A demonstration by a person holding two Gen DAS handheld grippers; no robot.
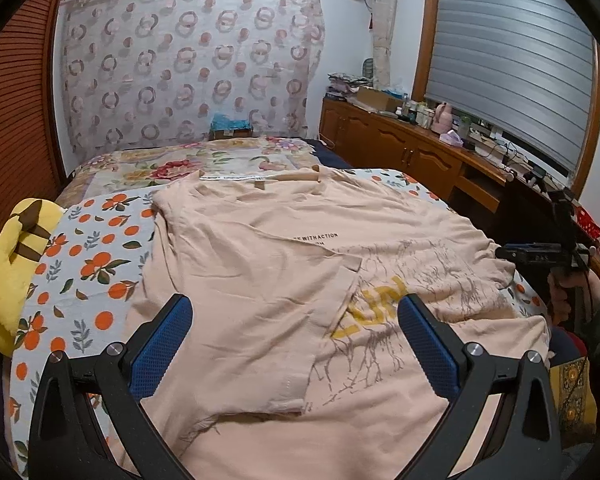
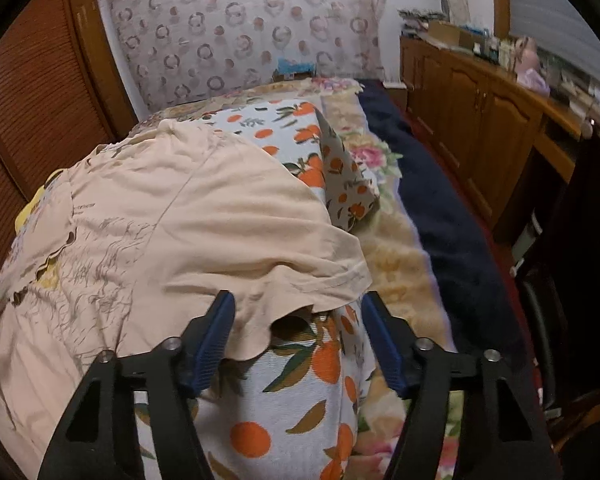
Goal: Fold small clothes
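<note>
A yellow plush toy (image 1: 10,264) lay at the far left edge of the bed, beside a white cloth printed with oranges (image 1: 88,256) that covered the bed's near part. Spread flat on that cloth was a pale pink T-shirt (image 1: 260,272), its neckline toward the headboard. Its left sleeve and side were folded inward over the chest, partly covering a yellow printed word and a brown line drawing. A line of small black text ran across the chest.

The left hand-held gripper (image 1: 294,322) hovered above the shirt's lower half, its blue-padded jaws spread wide with nothing between them.

Further right, the shirt's right sleeve (image 2: 320,276) lay loose at the edge of the orange-print cloth, its hem rumpled and lifted a little. The right hand-held gripper (image 2: 298,320) was at that sleeve hem with its jaws apart. One blue pad (image 2: 214,336) was touching or just beside the fabric edge; the other stood clear over the cloth, so nothing was pinched. In the left view this gripper showed small at the far right edge, in a person's hand (image 1: 564,300).

Behind the shirt lay a floral blanket (image 1: 188,166), and a patterned curtain (image 1: 188,64) hung on the far wall. Along the right wall ran a wooden cabinet (image 1: 400,144) with a cluttered surface, under a window with a closed grey blind (image 1: 508,64).
</note>
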